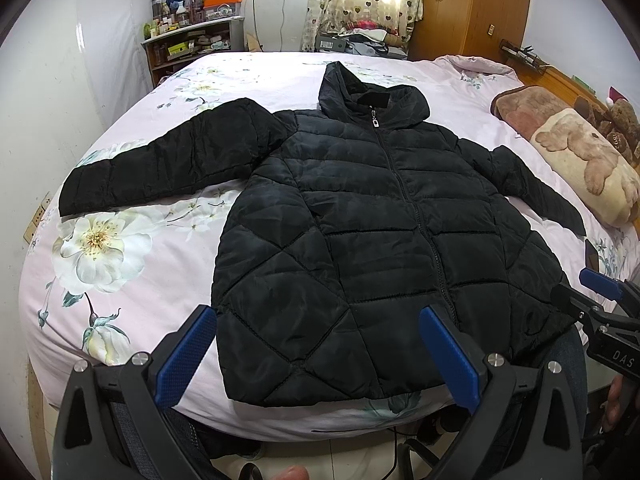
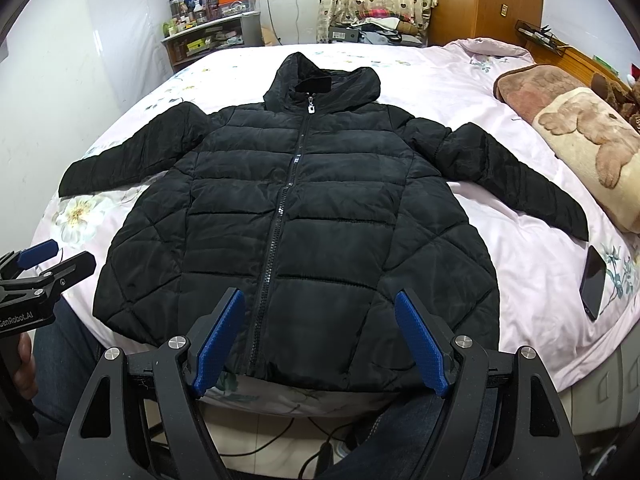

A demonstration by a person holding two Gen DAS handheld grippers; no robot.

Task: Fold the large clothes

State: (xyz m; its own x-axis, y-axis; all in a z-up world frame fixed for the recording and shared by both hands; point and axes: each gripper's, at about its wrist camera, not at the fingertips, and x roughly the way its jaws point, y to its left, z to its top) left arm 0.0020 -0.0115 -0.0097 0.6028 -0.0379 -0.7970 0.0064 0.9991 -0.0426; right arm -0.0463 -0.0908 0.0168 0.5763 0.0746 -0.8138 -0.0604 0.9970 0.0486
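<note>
1. Nothing is folded yet, as far as I can see. The black hooded puffer jacket [image 2: 296,208] lies front up on the floral bedsheet [image 2: 532,264], zipped closed, and looks ready for a first fold.

2. Both sleeves are out to the sides: the left sleeve [image 1: 160,164] reaches toward the big printed flower, and the right sleeve [image 2: 516,180] points toward the bear-print pillow [image 2: 592,152]. The hood [image 2: 320,80] lies flat at the far end, and the hem hangs just over the near edge of the bed.

3. What is left, I would say, is all of it: sleeves in, sides over, then the body doubled up.

4. The left gripper [image 1: 316,356] is spread wide and holds nothing. It hovers over the hem's left corner, with its left finger over the sheet and its right finger over the jacket; I cannot tell if it touches the cloth.

5. The right gripper [image 2: 320,344] is also spread wide and empty, hovering at the middle of the hem, with the zipper's lower end just inside its left finger.

6. A dark phone [image 2: 594,280] lies on the sheet near the right sleeve's cuff, apart from it. It may need minding when that sleeve swings in.
</note>
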